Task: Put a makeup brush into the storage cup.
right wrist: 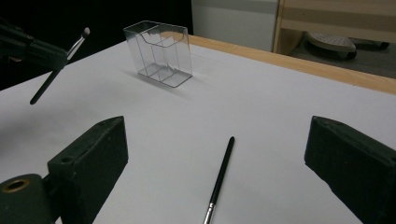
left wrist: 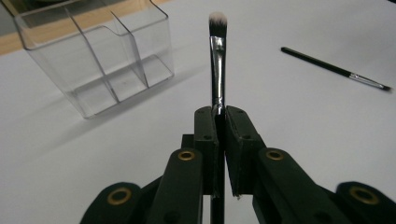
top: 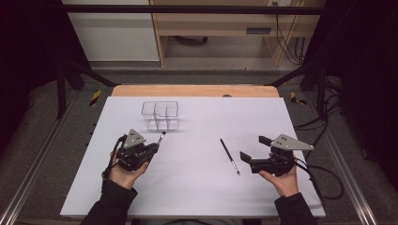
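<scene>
Left gripper pinches 1 makeup brush, lifted, not yet in the clear organizer. Right gripper spread; thin brush remains on table.

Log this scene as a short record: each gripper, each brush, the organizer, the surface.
left gripper: shut on flat brush, lifted off the sheet, bristles pointing away from the hand
right gripper: open, holds nothing
thin brush: lies flat on the sheet, ahead of the right gripper
organizer: clear, with dividers, empty, upright
surface: white sheet on a wooden table
</scene>
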The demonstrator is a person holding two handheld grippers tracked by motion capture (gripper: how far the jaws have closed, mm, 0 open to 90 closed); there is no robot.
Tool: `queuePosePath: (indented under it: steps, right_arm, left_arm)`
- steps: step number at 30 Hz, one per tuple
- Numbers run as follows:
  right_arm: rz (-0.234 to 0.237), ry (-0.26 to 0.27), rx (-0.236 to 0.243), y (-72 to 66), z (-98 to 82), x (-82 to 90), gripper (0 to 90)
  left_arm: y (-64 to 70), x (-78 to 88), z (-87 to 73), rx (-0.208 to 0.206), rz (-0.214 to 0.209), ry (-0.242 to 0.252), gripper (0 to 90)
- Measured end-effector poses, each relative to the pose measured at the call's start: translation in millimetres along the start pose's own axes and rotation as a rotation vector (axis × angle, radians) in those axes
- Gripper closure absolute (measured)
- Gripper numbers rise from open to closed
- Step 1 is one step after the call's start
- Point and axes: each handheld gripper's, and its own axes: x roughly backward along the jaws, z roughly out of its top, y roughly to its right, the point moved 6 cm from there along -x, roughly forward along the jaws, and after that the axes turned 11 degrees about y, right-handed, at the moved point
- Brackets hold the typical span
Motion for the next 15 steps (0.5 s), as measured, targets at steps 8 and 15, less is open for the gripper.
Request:
queuePosePath:
  steps: [8,15]
  right_arm:
    - [-0.005,0.000,-0.002,1.1,-0.2,0.1,6.1]
    - [-0.014,0.007,-0.006,2.7,0.6,1.3,6.0]
  left_arm:
    - [-5.5,2.8,12.1,0.006,0.041,0.056,83.8]
    - [-12.9,3.7,27.4,0.037,0.054,0.107,83.9]
